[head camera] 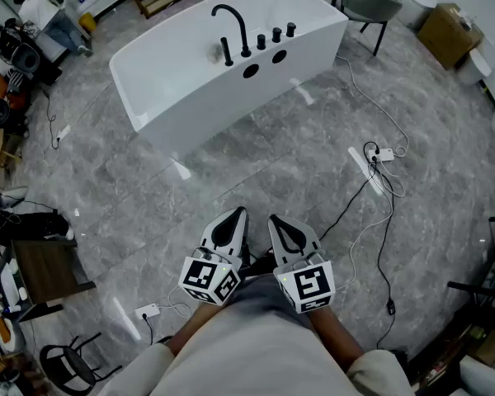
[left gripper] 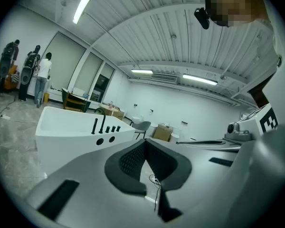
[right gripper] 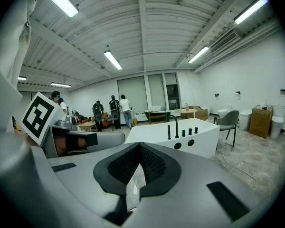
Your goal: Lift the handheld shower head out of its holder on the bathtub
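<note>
Work has not started: I hold my left gripper (head camera: 240, 213) and right gripper (head camera: 274, 219) closed and empty near me, well apart from the shower head (head camera: 228, 51), upright in its holder (head camera: 229, 62) on the far tub (head camera: 190, 114).

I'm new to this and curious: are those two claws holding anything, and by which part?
Nothing is held. The left gripper and right gripper are both shut and empty, well short of the bathtub.

The bathtub (head camera: 190, 81) is showing plain white, its faucet (head camera: 242, 35) is showing black, and the floor (head camera: 256, 163) is showing grey marble veining.
</note>
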